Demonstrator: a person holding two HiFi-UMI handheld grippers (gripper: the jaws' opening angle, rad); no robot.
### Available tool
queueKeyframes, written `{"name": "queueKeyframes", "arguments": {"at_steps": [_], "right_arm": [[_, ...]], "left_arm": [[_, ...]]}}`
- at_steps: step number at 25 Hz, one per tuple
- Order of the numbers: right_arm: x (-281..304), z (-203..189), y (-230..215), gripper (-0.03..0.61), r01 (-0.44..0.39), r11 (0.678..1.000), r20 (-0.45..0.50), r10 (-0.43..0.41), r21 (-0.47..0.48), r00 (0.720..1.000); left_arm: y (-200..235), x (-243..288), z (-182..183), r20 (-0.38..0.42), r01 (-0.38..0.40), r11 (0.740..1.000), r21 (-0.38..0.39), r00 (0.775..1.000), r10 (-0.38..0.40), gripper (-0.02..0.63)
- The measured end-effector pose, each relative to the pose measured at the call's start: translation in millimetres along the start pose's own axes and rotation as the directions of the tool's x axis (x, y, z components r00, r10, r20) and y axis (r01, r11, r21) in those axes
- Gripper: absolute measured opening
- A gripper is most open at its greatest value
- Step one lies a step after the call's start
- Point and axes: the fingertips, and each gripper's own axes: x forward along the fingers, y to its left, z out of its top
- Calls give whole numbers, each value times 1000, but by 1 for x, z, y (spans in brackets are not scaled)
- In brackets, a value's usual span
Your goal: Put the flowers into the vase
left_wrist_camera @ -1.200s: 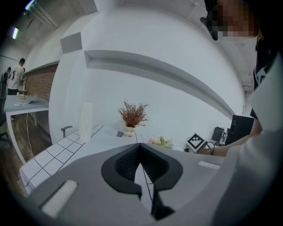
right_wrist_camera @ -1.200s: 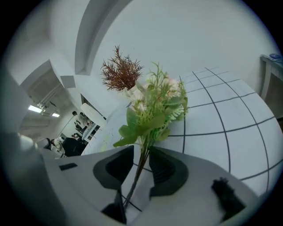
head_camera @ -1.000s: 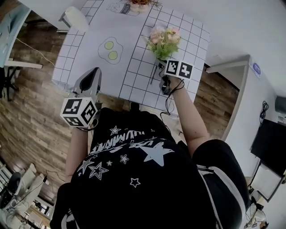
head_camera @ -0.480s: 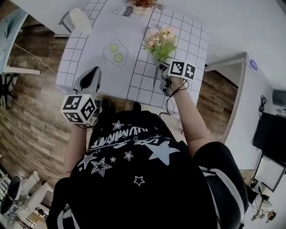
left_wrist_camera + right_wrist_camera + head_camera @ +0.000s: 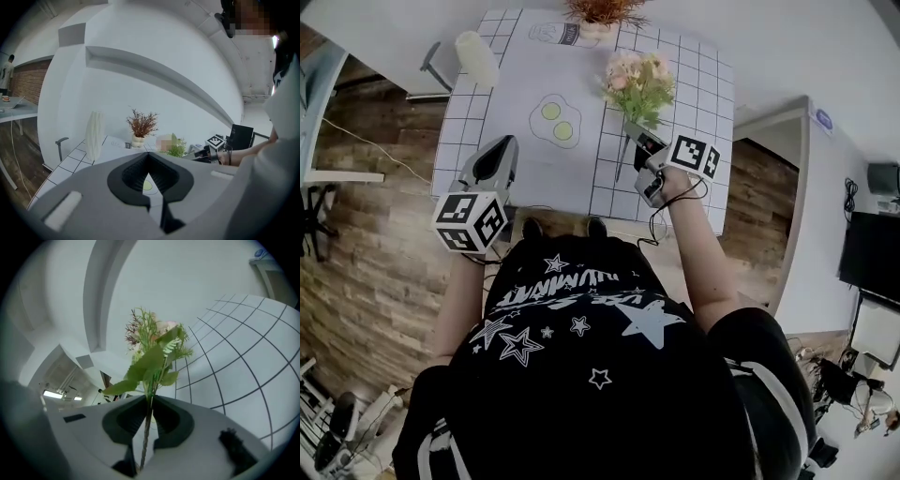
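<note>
A bunch of pink flowers with green leaves [image 5: 639,82] is held up above the white grid tablecloth [image 5: 511,164], with my right gripper [image 5: 632,134] shut on its stem. In the right gripper view the thin stem runs between the pinched jaws of the right gripper [image 5: 150,400] and the flowers [image 5: 155,350] stand up beyond them. The tall white ribbed vase [image 5: 476,58] stands at the table's far left corner, also seen in the left gripper view as the vase [image 5: 95,135]. My left gripper [image 5: 499,150] hovers at the table's near left edge, shut and holding nothing.
A small pot of dried brown plants [image 5: 598,13] stands at the table's far edge. A fried-egg print [image 5: 556,120] lies on the cloth's middle. A chair [image 5: 431,64] stands left of the vase. Wooden floor surrounds the table, with a white counter [image 5: 773,117] to its right.
The right gripper's jaws have closed on the stem and lifted the flowers off the cloth, tilting them upright. The left gripper has drifted a little along the table's near edge.
</note>
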Motion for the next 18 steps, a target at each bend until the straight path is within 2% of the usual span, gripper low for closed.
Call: {"name": "queueKeyframes", "arguments": {"at_steps": [9, 13, 15, 18], "right_arm": [[-13, 18, 69, 49, -22, 995, 179, 39, -96, 983], [-16, 20, 112, 49, -72, 981, 255, 118, -181, 960], [-18, 18, 134, 49, -98, 965, 271, 165, -245, 949], [-17, 13, 159, 50, -143, 946, 277, 226, -290, 934]], "left_arm": [[50, -20, 21, 28, 59, 998, 24, 998, -60, 9], [83, -31, 27, 40, 59, 998, 9, 997, -60, 9], [94, -35, 29, 42, 66, 998, 8, 997, -67, 9], [105, -36, 33, 49, 69, 997, 16, 996, -70, 9]]}}
